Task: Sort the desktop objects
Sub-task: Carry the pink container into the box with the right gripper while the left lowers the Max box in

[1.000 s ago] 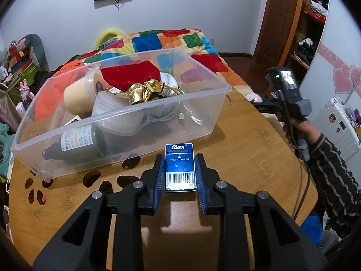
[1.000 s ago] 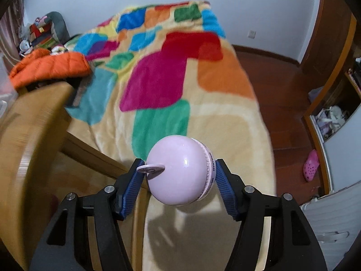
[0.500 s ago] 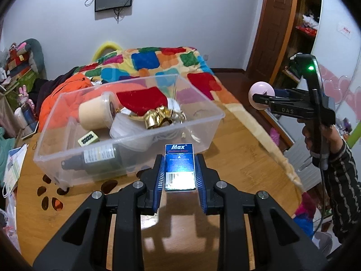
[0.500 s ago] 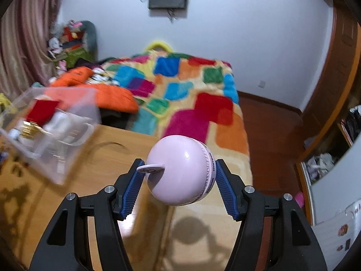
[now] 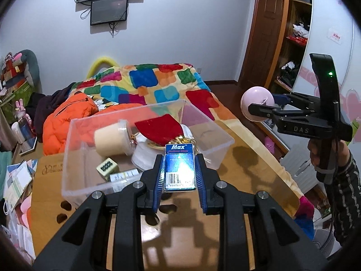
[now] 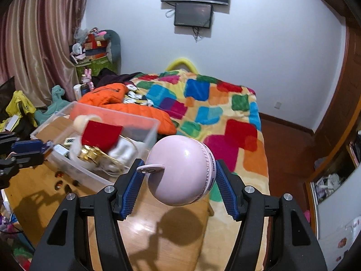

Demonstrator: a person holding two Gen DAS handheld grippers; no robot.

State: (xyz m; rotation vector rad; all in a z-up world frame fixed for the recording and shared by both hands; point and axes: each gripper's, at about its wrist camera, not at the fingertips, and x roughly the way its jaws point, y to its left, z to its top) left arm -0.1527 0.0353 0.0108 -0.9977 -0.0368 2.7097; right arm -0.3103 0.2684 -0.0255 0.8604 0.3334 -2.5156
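clear plastic bin (image 5: 76, 158) on the wooden table (image 5: 248, 176), near the far edge, just in front of the bed with the bright patch blanket (image 5: 158, 85). inside the bin: a red ribbon (image 5: 162, 128) with a gold piece, a cream roll (image 5: 110, 139) on its side, a pale cube with dark dots (image 5: 107, 166), some white things. left gripper (image 5: 179, 176) closed on a small blue box (image 5: 179, 167), blue pads tight on both sides, box upright with "max" at the top and a bar code at the bottom, held up over the table just in front of the bin's near wall. right gripper (image 6: 179, 180) closed on a pink ball (image 6: 182, 169) with a little flat tab on its left side, held in the air over the table's right part, near the bin's corner (image 6: 155, 124). from the left wrist view, pink ball (image 5: 257, 106) up high at the right, well apart from the blue box. orange jacket (image 6: 117, 99) on the bed behind the bin. dark screen (image 6: 193, 14) on the white wall.
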